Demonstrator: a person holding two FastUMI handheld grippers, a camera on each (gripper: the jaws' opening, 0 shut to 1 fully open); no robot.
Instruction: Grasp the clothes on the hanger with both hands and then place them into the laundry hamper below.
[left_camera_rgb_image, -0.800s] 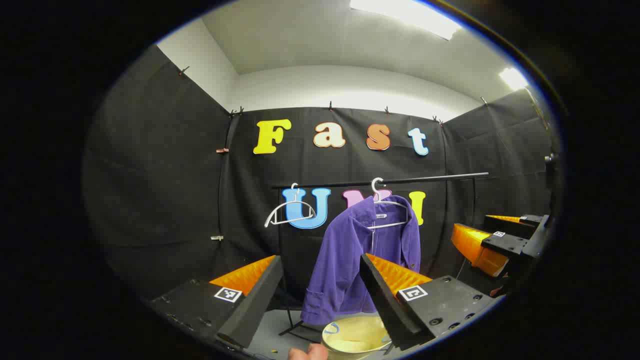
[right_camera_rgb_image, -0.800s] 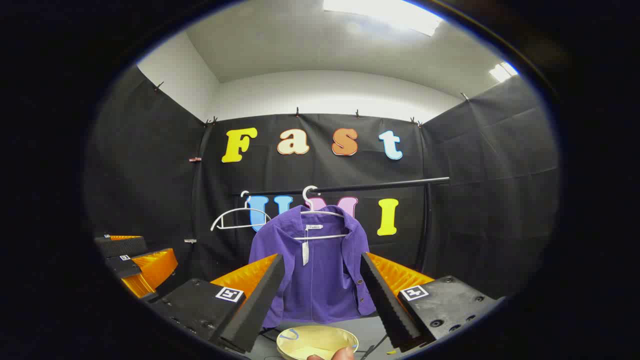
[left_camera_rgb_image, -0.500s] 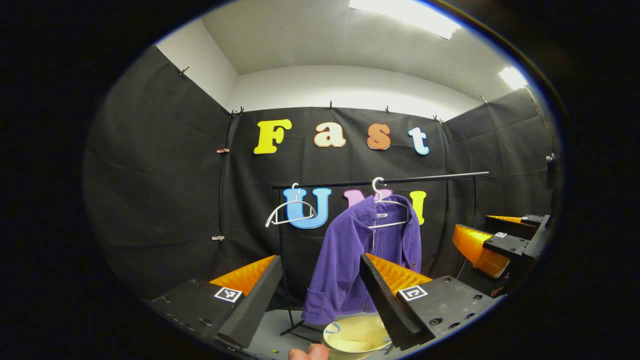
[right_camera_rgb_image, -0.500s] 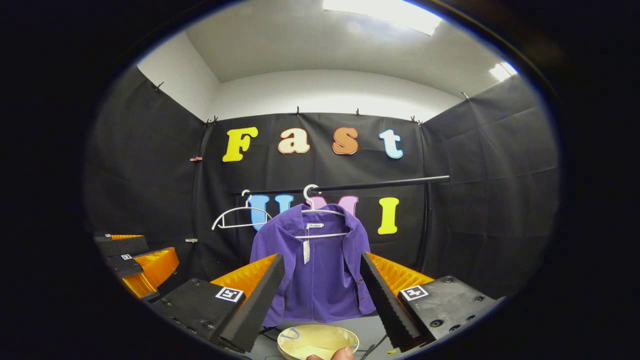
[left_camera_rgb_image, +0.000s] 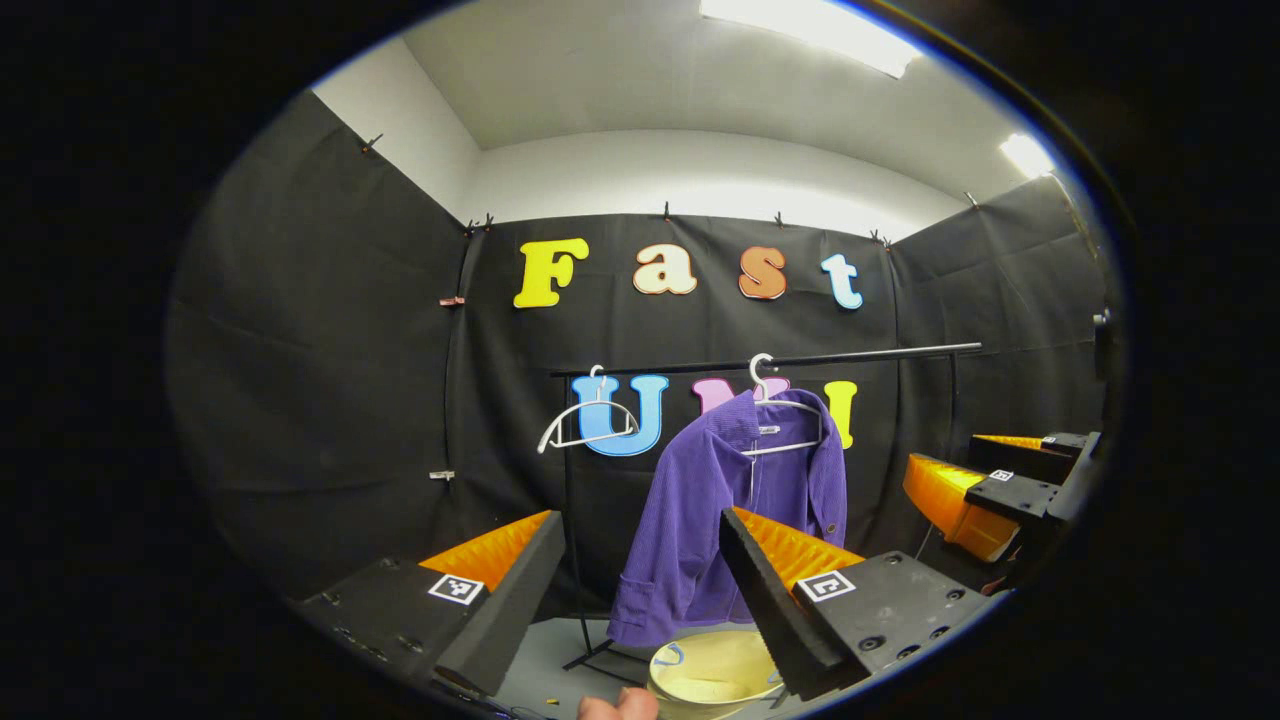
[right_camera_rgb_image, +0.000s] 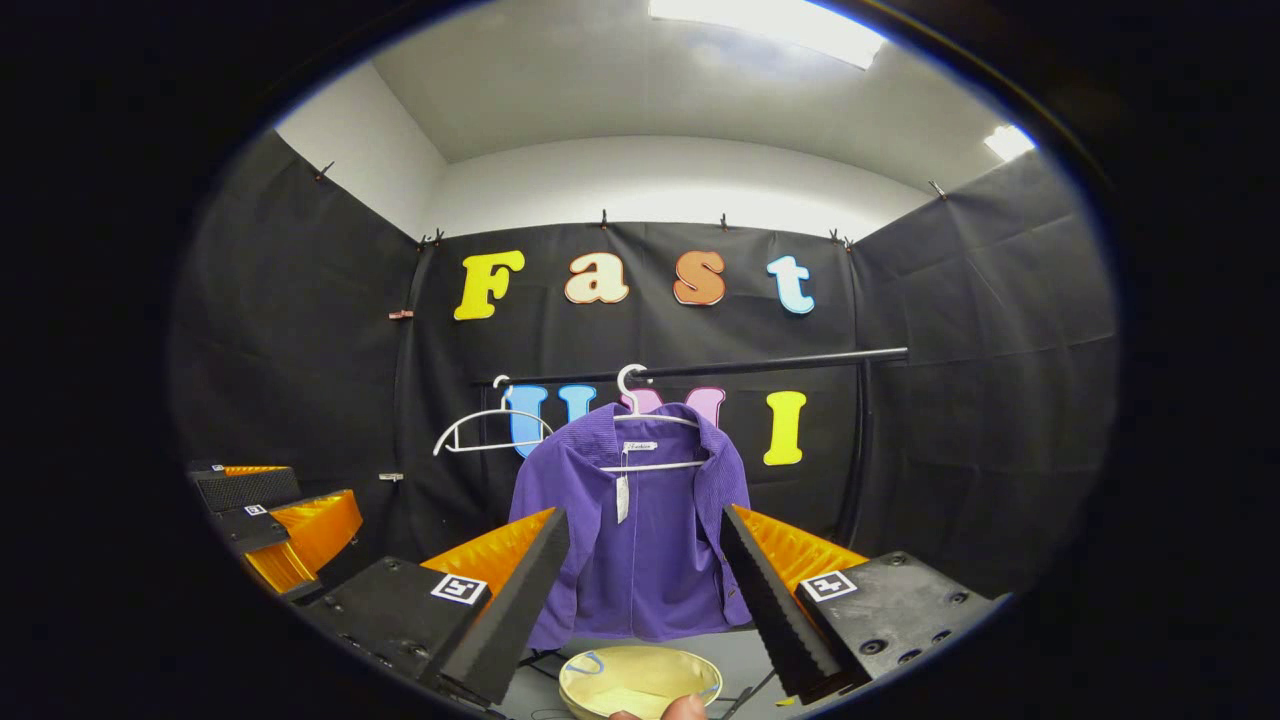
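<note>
Hanging on its white hanger (right_camera_rgb_image: 650, 440) from the rail (right_camera_rgb_image: 760, 366): purple jacket (right_camera_rgb_image: 640, 540), hamper (right_camera_rgb_image: 640, 680) on the floor below. Left gripper (left_camera_rgb_image: 640, 560) and right gripper (right_camera_rgb_image: 645, 560) both spread wide (holding nothing), well short of the jacket.

Across both views the scene slid slightly: the purple jacket (right_camera_rgb_image: 635, 530) and its white hanger (right_camera_rgb_image: 655, 440) drifted a little right and up in the right gripper view, and right in the left gripper view. The yellow hamper (left_camera_rgb_image: 712, 672) sat lower between the left gripper's (left_camera_rgb_image: 640, 590) spread fingers.
</note>
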